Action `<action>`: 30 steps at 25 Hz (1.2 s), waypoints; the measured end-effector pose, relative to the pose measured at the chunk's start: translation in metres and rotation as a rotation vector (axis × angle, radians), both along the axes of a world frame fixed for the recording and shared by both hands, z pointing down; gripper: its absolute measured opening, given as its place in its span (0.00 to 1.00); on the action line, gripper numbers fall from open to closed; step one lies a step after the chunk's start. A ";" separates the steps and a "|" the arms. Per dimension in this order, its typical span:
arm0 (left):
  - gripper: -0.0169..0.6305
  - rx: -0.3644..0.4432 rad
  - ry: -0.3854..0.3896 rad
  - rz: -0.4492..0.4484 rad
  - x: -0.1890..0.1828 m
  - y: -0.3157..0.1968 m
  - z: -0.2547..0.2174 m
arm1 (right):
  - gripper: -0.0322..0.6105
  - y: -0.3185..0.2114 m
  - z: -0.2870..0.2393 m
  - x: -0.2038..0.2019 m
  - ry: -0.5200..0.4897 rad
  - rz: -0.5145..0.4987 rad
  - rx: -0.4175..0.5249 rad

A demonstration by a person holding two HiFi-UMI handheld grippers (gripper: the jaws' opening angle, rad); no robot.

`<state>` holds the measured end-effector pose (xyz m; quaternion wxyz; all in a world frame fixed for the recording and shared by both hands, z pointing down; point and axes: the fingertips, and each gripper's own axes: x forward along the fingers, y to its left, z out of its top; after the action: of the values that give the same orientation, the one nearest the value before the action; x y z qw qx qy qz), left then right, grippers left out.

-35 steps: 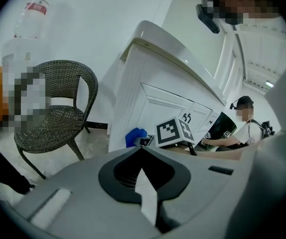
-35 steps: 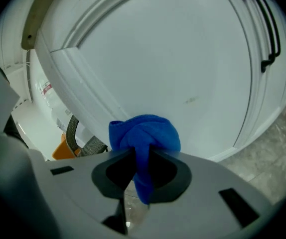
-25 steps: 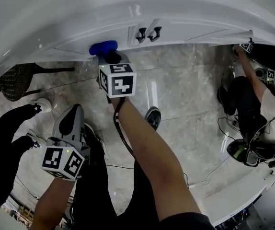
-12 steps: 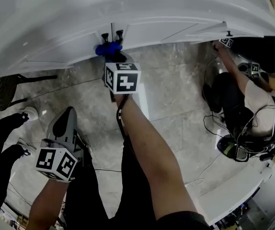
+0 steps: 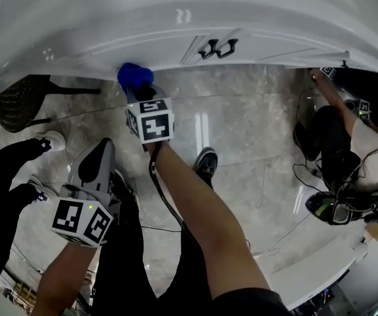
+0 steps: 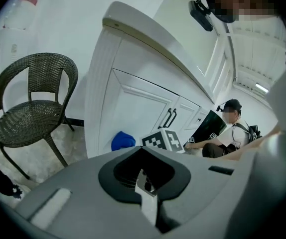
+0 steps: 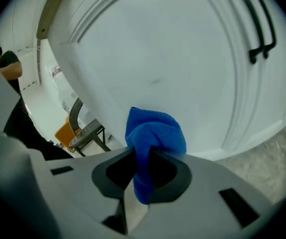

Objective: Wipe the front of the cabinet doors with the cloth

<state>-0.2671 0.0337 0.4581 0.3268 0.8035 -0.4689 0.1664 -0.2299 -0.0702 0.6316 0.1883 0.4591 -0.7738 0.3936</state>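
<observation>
A blue cloth (image 5: 135, 76) is pressed against the lower part of the white cabinet door (image 5: 110, 38), left of the pair of black handles (image 5: 218, 47). My right gripper (image 5: 138, 87) is shut on the cloth, which bunches out of its jaws in the right gripper view (image 7: 155, 133) against the door panel (image 7: 158, 59). My left gripper (image 5: 100, 151) hangs low beside my leg, away from the cabinet, shut with nothing in it. From the left gripper view (image 6: 145, 183) I see the cloth (image 6: 123, 141) and handles (image 6: 169, 118) ahead.
A dark wicker chair (image 5: 14, 107) stands left of the cabinet. Another person (image 5: 347, 150) sits on the floor at the right with grippers at an open dark compartment. Cables (image 5: 307, 170) trail over the marble floor. My own shoe (image 5: 207, 163) is below the door.
The right gripper with the cloth slid right to just under the handles half a second ago, then back left along the door. The left gripper stayed low.
</observation>
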 end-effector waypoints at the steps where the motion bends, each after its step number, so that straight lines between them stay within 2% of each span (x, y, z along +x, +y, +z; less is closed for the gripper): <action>1: 0.02 0.001 -0.005 -0.002 -0.011 0.002 0.002 | 0.13 0.000 0.003 -0.021 -0.004 -0.024 0.002; 6: 0.02 -0.002 -0.043 -0.034 -0.063 0.015 0.009 | 0.13 -0.003 0.023 -0.102 0.008 -0.118 0.016; 10: 0.02 0.001 -0.055 -0.028 -0.075 0.016 0.013 | 0.13 -0.016 0.038 -0.110 -0.006 -0.115 -0.001; 13: 0.02 0.020 -0.058 -0.016 -0.074 0.011 0.015 | 0.13 -0.028 0.045 -0.093 0.016 -0.114 0.004; 17: 0.02 0.005 -0.063 -0.025 -0.066 0.016 0.024 | 0.13 -0.023 0.052 -0.060 0.047 -0.085 0.004; 23: 0.02 -0.001 -0.045 0.012 -0.022 0.013 0.028 | 0.13 -0.035 0.055 0.040 0.069 0.087 -0.045; 27: 0.02 -0.004 -0.030 0.011 0.008 0.011 0.030 | 0.13 -0.038 0.052 0.087 0.078 0.130 -0.050; 30: 0.02 -0.019 -0.024 0.046 0.034 0.013 0.037 | 0.13 -0.037 0.050 0.118 0.084 0.153 -0.042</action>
<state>-0.2329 0.0465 0.4953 0.3247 0.8088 -0.4528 0.1880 -0.1123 -0.1068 0.6816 0.1996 0.5288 -0.7195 0.4035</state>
